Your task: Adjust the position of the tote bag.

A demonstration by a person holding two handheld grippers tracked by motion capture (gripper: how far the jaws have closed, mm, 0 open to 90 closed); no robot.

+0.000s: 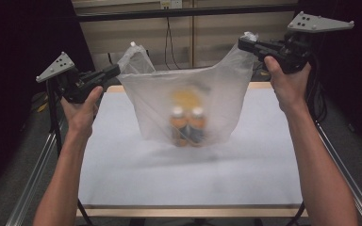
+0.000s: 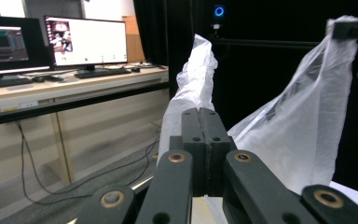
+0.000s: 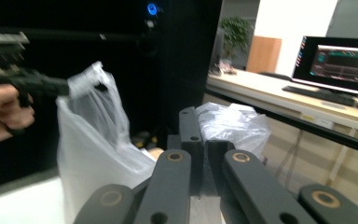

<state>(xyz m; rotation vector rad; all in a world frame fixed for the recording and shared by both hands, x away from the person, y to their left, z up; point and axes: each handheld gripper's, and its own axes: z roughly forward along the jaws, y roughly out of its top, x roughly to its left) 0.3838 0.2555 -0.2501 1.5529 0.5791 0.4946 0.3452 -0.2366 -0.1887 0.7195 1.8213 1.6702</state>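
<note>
Nearest the camera in the high view, two forearms reach forward over the table (image 1: pixel 122 174). The left gripper (image 1: pixel 115 70) has its jaws fully closed on the left handle (image 1: pixel 134 59) of the bag (image 1: pixel 188 101); in the left gripper view the pads meet flat with the thin film pinched between them. The right gripper (image 1: pixel 242 43) is likewise clamped tight on the right handle (image 1: pixel 249 40), held higher than the left. Between them the bag hangs open-mouthed, its bottom at or just above the table toward the far edge; I cannot tell whether it touches. Inside, two bottles (image 1: pixel 187 125) with pale caps stand side by side, something yellow behind them.

The step in hand looks like lifting the loaded bag by its handles. To do it well, keep both grips tight, since the film is slippery and thin. Level the two hands so the bottles do not slide to one side. Raise slowly and together, keeping the handles apart enough to hold the mouth steady, without stretching the film hard enough to tear it.
</note>
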